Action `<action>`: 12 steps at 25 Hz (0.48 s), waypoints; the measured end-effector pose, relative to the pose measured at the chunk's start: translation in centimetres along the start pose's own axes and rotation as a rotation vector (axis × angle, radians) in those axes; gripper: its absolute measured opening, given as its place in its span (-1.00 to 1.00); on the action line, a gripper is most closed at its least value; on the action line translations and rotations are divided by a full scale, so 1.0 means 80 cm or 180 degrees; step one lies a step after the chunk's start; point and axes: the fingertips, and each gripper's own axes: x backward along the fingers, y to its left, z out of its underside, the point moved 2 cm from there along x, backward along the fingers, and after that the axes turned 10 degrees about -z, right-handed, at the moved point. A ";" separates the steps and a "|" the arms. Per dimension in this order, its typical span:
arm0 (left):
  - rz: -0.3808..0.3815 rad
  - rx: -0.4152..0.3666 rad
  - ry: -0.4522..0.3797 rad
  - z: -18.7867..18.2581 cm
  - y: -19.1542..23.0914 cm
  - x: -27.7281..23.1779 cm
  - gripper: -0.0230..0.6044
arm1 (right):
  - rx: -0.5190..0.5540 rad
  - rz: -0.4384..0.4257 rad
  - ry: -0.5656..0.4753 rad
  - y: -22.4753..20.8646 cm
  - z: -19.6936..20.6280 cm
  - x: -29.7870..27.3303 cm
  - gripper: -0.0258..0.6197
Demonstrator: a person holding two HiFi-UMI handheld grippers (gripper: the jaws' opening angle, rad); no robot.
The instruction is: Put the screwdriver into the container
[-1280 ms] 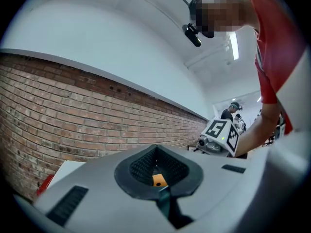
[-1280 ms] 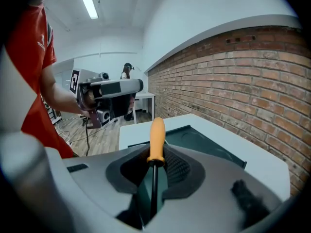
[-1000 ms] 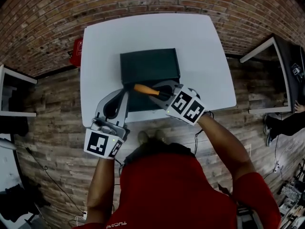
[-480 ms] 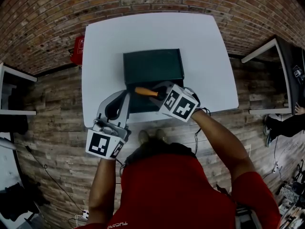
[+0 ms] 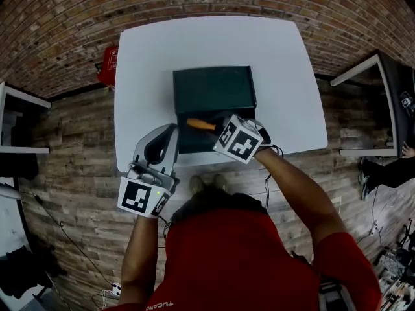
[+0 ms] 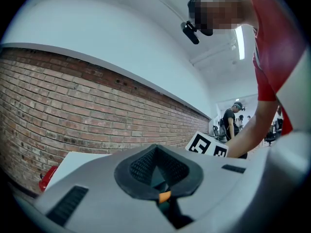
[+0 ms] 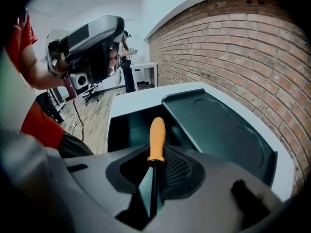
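1. left gripper (image 5: 167,135): jaws drawn together on nothing, held at the near edge of the table (image 5: 142,76), just beside the container (image 5: 191,141). i judge it waits there so the other hand has room.
2. right gripper (image 5: 219,127): jaws clamped on the dark shaft of the screwdriver (image 5: 200,124), with the orange handle sticking out past the fingertips.
3. screwdriver, right gripper view (image 7: 156,135): the handle hangs over the container's open well and is not yet released. gripping the shaft lets the handle go in first, i think.
4. lid (image 5: 214,86): folded open on the far side, so the well is reachable from my side.
5. brick wall (image 7: 252,57): beyond the table.
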 end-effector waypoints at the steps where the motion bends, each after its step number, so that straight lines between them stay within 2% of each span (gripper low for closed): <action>1: 0.0002 0.0003 0.0005 0.000 0.000 0.000 -0.89 | -0.0003 0.0011 0.0016 -0.001 0.001 -0.001 -0.65; 12: 0.0019 0.0057 -0.0002 0.002 -0.001 0.001 -0.89 | -0.0028 0.0020 0.0238 -0.009 0.017 -0.016 -0.65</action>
